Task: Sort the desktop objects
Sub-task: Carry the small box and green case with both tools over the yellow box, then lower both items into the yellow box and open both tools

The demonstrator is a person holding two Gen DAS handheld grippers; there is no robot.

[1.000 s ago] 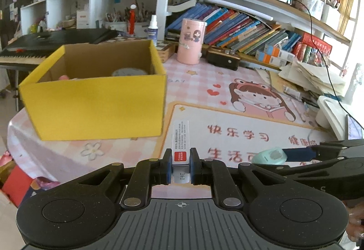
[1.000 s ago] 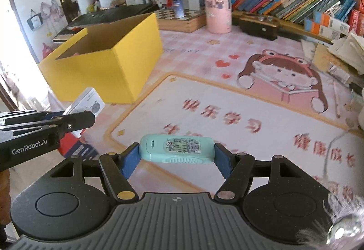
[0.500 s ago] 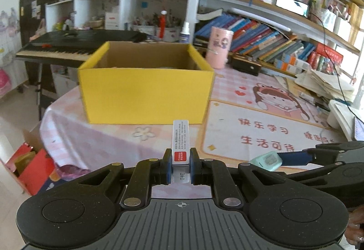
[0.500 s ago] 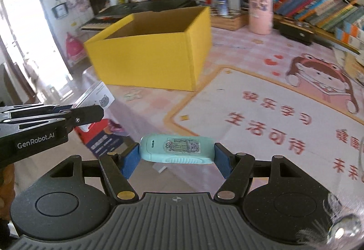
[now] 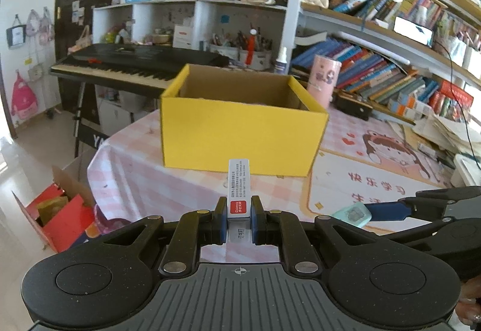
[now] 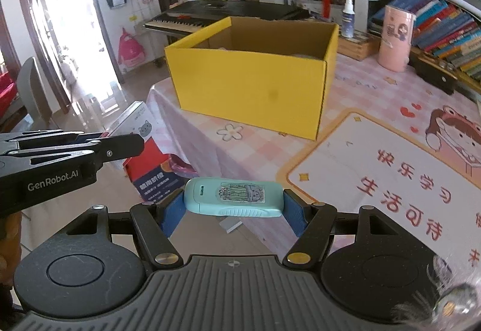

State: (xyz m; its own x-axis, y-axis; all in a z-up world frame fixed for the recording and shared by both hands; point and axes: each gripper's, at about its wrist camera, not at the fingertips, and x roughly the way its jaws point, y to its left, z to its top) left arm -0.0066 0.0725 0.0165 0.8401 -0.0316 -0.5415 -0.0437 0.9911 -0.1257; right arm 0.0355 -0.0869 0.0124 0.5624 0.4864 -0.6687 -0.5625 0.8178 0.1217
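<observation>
Left claw [image 5: 238, 221] pinches staple box [image 5: 239, 183]; right claw [image 6: 234, 204] pinches teal device [image 6: 234, 200]. Yellow box [image 5: 240, 135] at surface's left edge, contents hidden.

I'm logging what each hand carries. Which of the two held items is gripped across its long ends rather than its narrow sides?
The mint-green case in the right gripper; it lies crosswise. The white box in the left gripper points forward, pinched across its narrow sides.

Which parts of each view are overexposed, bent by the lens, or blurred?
Left wrist view: the shelf boards curve with fisheye distortion, and the floor at the far left is washed out. Right wrist view: the doorway is blown out by daylight, glare streaks the floor, and a smudgy blur sits in the lower right corner; the yellow box stays sharp.
</observation>
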